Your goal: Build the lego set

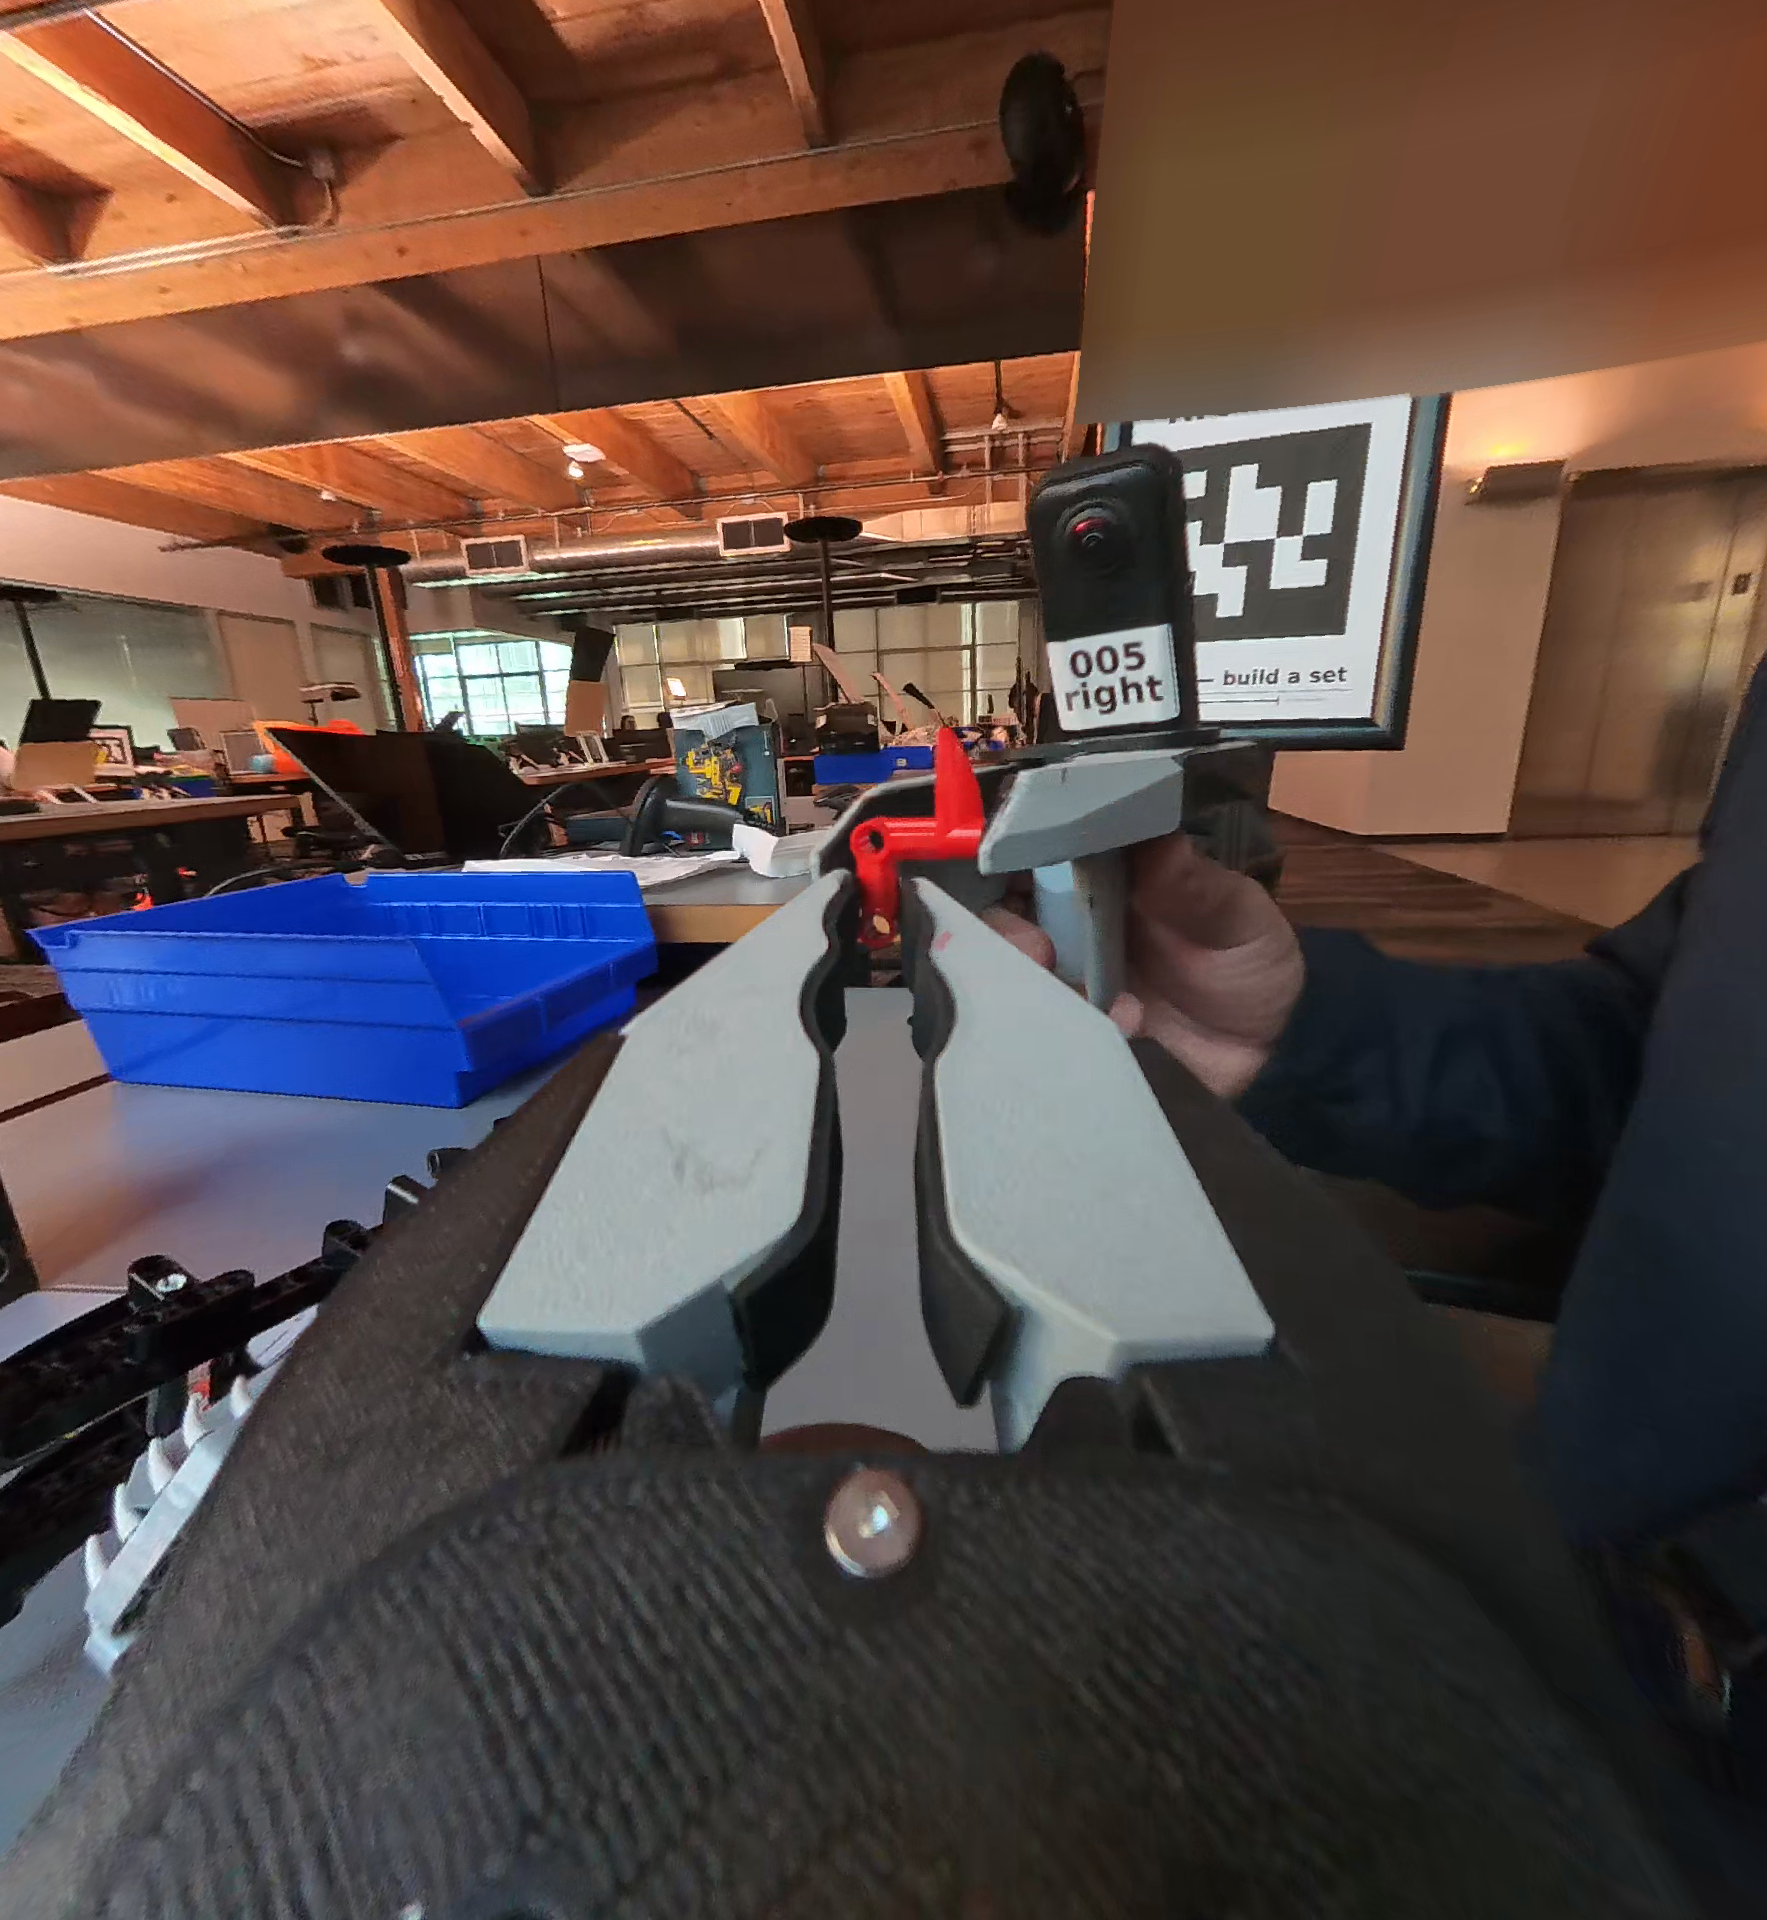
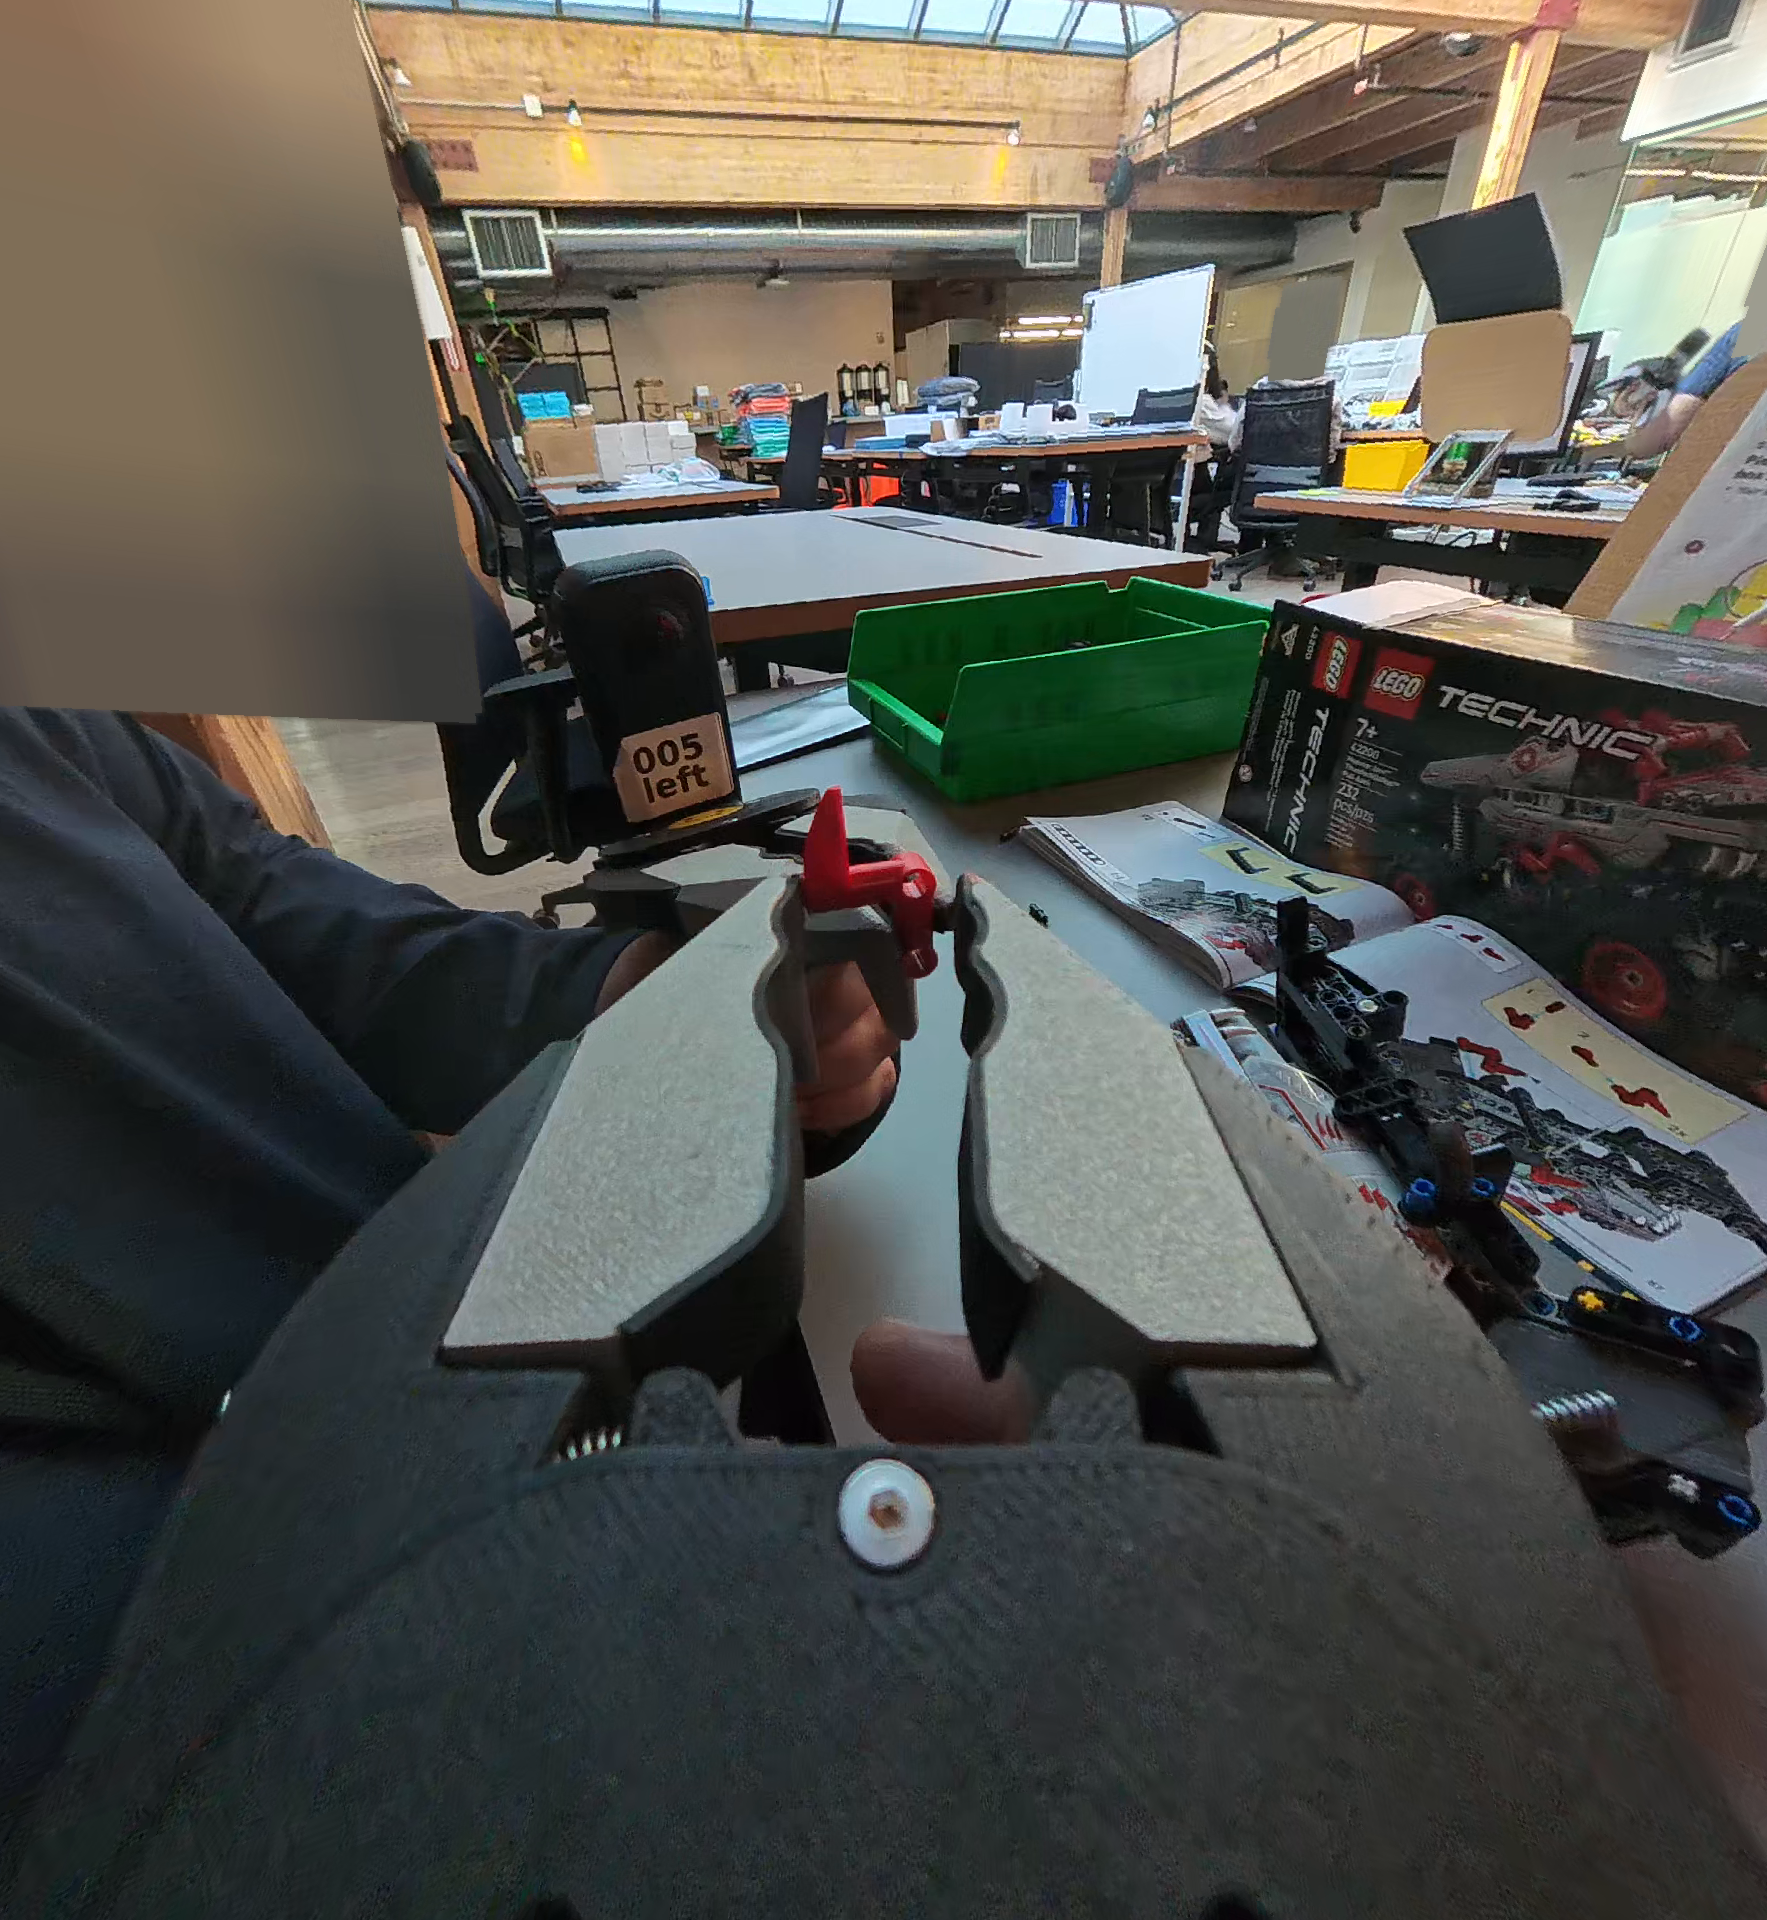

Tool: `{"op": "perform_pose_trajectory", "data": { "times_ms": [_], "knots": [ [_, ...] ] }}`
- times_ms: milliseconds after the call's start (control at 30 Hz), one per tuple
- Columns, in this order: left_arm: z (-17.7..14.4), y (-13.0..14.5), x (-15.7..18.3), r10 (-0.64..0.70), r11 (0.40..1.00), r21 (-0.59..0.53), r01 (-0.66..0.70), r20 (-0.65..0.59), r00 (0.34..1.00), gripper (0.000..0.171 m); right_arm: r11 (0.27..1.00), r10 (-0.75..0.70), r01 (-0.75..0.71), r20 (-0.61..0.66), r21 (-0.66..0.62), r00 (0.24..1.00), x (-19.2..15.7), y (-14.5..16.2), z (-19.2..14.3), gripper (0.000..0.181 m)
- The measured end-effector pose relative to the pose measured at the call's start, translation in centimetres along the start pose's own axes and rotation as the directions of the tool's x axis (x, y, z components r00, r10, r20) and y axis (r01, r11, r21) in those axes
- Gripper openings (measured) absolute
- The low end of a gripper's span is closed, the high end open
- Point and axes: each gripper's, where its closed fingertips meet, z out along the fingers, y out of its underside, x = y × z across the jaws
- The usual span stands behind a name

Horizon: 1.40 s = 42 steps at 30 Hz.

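Observation:
A small red Lego piece (image 1: 910, 836) with an upright fin is held in the air between my two grippers, which face each other. My left gripper (image 1: 876, 909) is shut on its lower red connector. My right gripper (image 2: 879, 909) is closed on the same red piece (image 2: 863, 878), which fills the gap between its fingertips. The right gripper also shows in the left wrist view (image 1: 962, 826), and the left gripper shows in the right wrist view (image 2: 848, 940). The black, partly built chassis (image 2: 1378, 1049) lies on the open instruction booklet (image 2: 1544, 1049).
A blue bin (image 1: 339, 977) stands on the grey table (image 1: 183, 1164) to the left. A green bin (image 2: 1045, 686) and the set's box (image 2: 1544, 810) stand at the right. A pale grey toothed part (image 1: 162, 1507) lies beside the chassis (image 1: 79, 1351). The person's dark sleeve (image 2: 183, 987) is close. My left and right fingertips are right by each other.

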Motion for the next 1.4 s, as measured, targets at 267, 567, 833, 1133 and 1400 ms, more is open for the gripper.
{"op": "perform_pose_trajectory", "data": {
  "times_ms": [267,567,833,1133,1400],
  "knots": [
    [-1.9,2.7,-2.6,-0.140,0.969,-0.194,0.154,0.086,0.986,0.006,0.945,-0.282,0.248,-0.146,-0.214,0.948,2.7,1.6,-0.2,0.020],
    [-1.6,3.2,-4.1,-0.696,0.643,-0.360,0.676,0.094,0.712,0.053,0.563,-0.768,0.557,-0.138,-0.611,0.625,5.6,4.4,1.3,0.021],
    [-0.7,4.9,-3.7,-0.654,0.647,-0.450,0.615,0.088,0.752,0.006,0.543,-0.790,0.586,-0.128,-0.602,0.600,5.6,4.5,1.7,0.021],
    [-0.5,5.2,-4.8,-0.803,0.499,-0.421,0.758,0.104,0.587,0.004,0.654,-0.679,0.529,-0.110,-0.541,0.726,7.5,3.6,-0.4,0.010],
    [0.5,5.6,-5.0,-0.833,0.452,-0.405,0.795,0.127,0.538,0.004,0.590,-0.706,0.559,-0.036,-0.583,0.708,7.8,4.3,0.1,0.002]
  ]
}}
